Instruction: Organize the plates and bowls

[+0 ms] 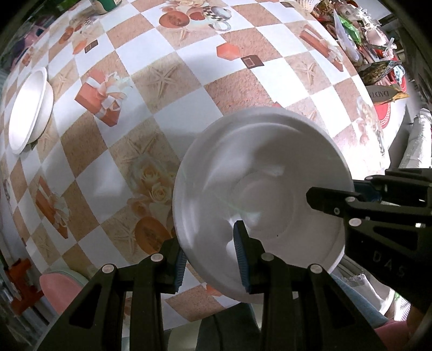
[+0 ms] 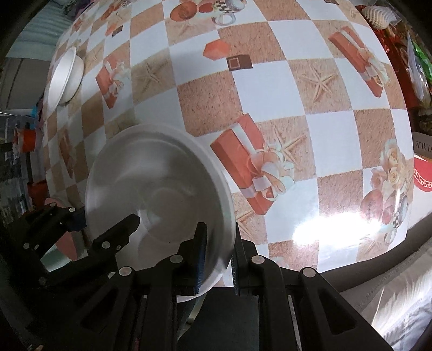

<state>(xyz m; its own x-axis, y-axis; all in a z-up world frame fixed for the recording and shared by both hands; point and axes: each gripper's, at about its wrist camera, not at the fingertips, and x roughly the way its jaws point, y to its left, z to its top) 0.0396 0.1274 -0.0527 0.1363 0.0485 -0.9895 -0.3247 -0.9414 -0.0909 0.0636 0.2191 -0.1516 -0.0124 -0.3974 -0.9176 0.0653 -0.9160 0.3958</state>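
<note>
Table point(image 1: 283, 73): glossy oilcloth, checked white and sand-brown, printed with gift boxes, starfish, roses and cups.

White plate point(image 1: 259, 199): held tilted above the table's near edge, gripped from two sides.

Left gripper point(image 1: 210, 259): fingers clenched on the plate's near rim, one pad on each face.

Right gripper point(image 2: 217, 259): fingers clamped on the opposite rim; it enters the left view from the right side point(image 1: 348, 199).

White bowl point(image 1: 29, 108): tipped on its side near the table's left edge, well apart from the plate.

Left view only: green can point(image 1: 104, 5) at the far edge; pink item point(image 1: 58, 290) off the near-left corner; clutter of packets point(image 1: 364, 40) along the right edge.

Right view only: strong glare patch point(image 2: 332, 229) near the near-right corner.

Centre of the table between plate and bowl: bare cloth.
</note>
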